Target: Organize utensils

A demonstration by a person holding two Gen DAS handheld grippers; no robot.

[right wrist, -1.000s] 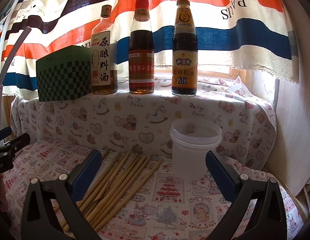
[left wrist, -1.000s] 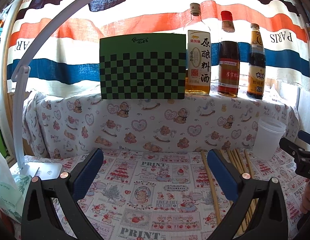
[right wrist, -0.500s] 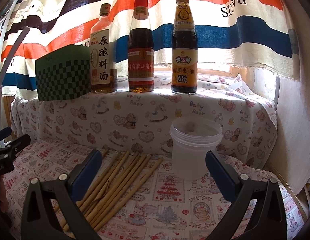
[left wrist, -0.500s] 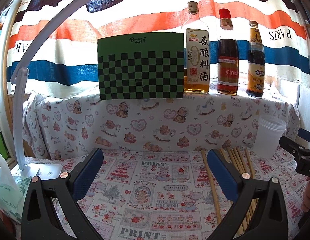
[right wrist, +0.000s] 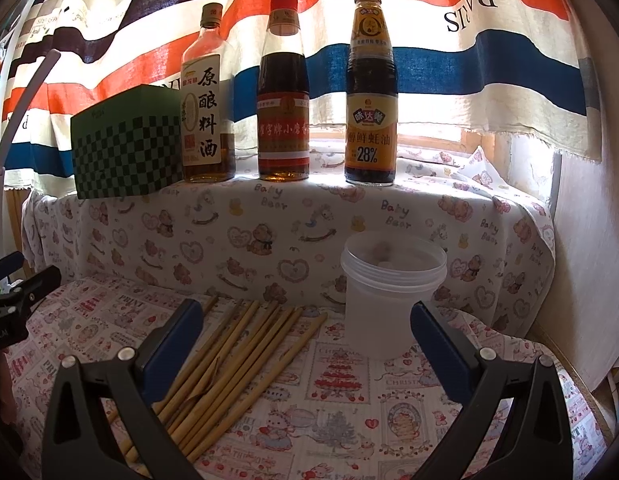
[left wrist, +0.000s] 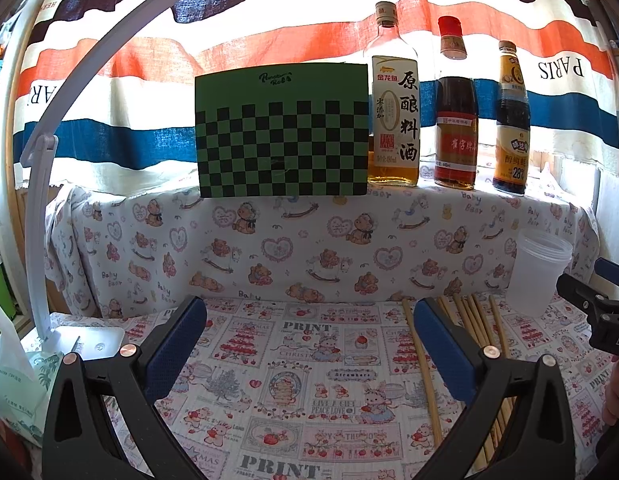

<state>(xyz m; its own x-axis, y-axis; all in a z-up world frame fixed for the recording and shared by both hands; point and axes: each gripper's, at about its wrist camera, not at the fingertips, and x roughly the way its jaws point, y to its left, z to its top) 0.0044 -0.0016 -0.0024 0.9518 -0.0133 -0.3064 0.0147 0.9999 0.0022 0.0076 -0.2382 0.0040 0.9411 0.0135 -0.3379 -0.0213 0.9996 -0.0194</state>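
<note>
Several bamboo chopsticks (right wrist: 245, 356) lie side by side on the printed tablecloth, slanting from lower left to upper right. A translucent plastic cup (right wrist: 391, 292) stands upright just right of their far ends. My right gripper (right wrist: 305, 320) hovers open above the chopsticks and cup, holding nothing. In the left wrist view the chopsticks (left wrist: 423, 364) lie at the right, partly behind my right finger, and the cup (left wrist: 539, 274) stands at the far right. My left gripper (left wrist: 309, 322) is open over bare cloth, left of the chopsticks.
On a raised cloth-covered ledge stand a green checkered box (left wrist: 283, 132) and three sauce bottles (right wrist: 283, 88). A white desk lamp (left wrist: 41, 208) arches at the left, with a plastic bag (left wrist: 13, 372) by its base. A wall (right wrist: 585, 264) closes the right side.
Both views have shifted slightly, with the ledge and bottles sitting a little higher in frame. The chopsticks and cup have not moved, and both grippers stay open.
</note>
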